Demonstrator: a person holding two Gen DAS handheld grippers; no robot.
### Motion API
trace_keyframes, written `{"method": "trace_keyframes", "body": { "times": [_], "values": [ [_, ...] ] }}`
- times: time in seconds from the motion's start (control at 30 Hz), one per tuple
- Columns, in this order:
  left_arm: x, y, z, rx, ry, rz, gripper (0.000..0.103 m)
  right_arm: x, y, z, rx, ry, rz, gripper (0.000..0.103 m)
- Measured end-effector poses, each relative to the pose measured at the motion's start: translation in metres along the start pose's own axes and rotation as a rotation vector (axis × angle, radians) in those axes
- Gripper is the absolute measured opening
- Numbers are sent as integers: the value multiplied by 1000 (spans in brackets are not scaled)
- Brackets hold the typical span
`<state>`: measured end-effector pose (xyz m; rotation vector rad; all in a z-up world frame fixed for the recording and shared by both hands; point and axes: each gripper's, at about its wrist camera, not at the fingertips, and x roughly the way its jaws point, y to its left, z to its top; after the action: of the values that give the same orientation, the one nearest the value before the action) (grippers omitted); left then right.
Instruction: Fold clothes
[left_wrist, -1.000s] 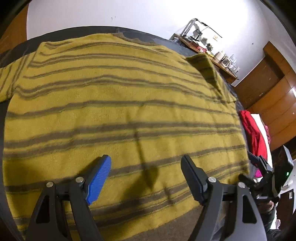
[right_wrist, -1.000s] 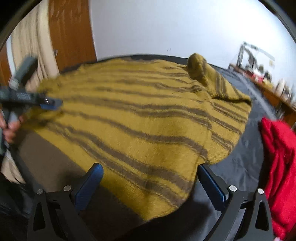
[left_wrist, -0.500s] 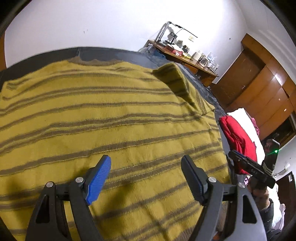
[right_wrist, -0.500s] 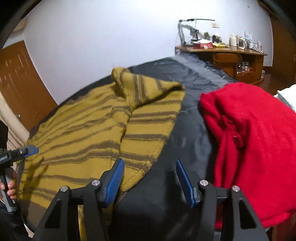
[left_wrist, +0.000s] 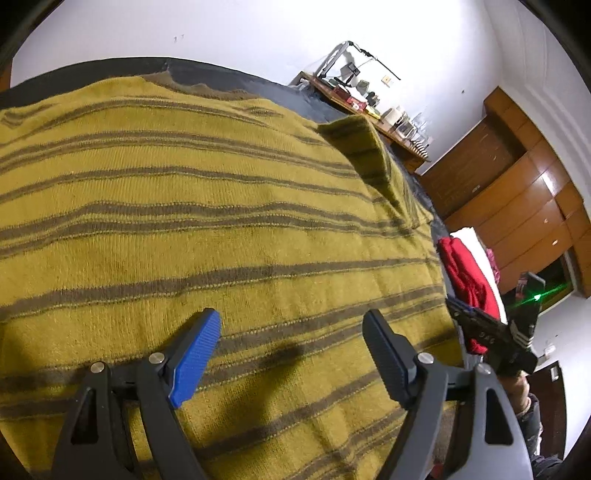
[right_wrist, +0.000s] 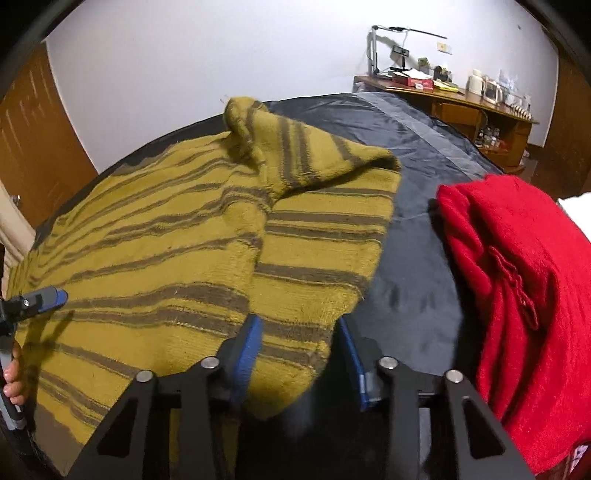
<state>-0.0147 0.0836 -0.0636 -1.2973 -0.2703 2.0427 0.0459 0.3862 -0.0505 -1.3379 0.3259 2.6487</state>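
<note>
Mustard-yellow striped sweater (left_wrist: 229, 229) lies spread flat on dark bed cover (right_wrist: 424, 147), one sleeve (right_wrist: 325, 206) folded back over its right side. Right gripper (right_wrist: 301, 354) sits at the sweater's near right corner, jaws partly apart straddling the cloth edge, not clamped; left gripper (left_wrist: 291, 343) hovers over the near hem, jaws wide and empty. Red garment (right_wrist: 517, 280) heaps on the right, just beside the sweater; wooden desk (right_wrist: 461, 99) stands far right.

Striped sweater (left_wrist: 221, 229) runs off the left wrist view's bottom-left edge; desk clutter (right_wrist: 443, 79) seems too small to identify.
</note>
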Motion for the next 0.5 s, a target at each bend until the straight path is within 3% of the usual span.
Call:
{"method": "trace_keyframes", "body": {
  "times": [0.07,0.13,0.33,0.5],
  "values": [
    [-1,1,0,-9,-4,-12,83,2,3,2,-1,8,15,27],
    [-1,3,0,-17,-6,-22,83,2,0,4,30,11,41,23],
    [-1,4,0,-33,-12,-47,85,0,-11,12,126,-2,85,23],
    [0,4,-1,-33,-18,-52,87,-2,-11,18,127,-11,47,16]
  ]
}}
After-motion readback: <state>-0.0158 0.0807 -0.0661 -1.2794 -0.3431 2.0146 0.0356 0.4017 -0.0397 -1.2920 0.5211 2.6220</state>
